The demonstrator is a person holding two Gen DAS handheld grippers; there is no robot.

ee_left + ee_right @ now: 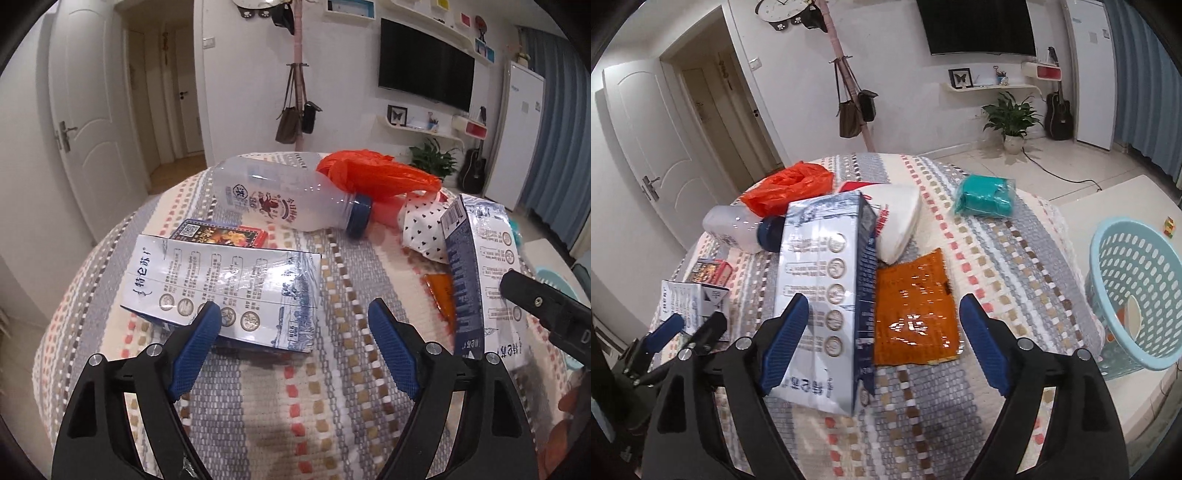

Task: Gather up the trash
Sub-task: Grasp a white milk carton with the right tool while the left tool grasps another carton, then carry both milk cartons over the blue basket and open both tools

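- The left gripper (295, 317) is hovering above the table with the woven cloth (332, 406); its blue pads are standing wide apart and are holding nothing.
- One milk carton (225, 291) is lying flat just in front of the left gripper, and the left blue pad is overlapping its near edge in the left wrist view; whether it is touching, I cannot tell.
- The right gripper (882, 317) is also standing wide open with nothing between its pads.
- A second milk carton (820, 295) is lying under the right gripper's left pad, and an orange snack packet (916, 314) is lying just beside it, between the two pads in the right wrist view.
- A plastic bottle (284, 199) with a blue cap is lying on its side farther back, and its base is touching an orange plastic bag (373, 173).
- A white cloth with small hearts (421, 229) is resting between the bottle cap and the second carton.
- A small dark box (221, 234) is lying behind the first carton.
- A teal bundle (984, 197) is sitting well apart, at the far right of the table.
- A light blue basket (1137, 295) is standing beside the table on the right.
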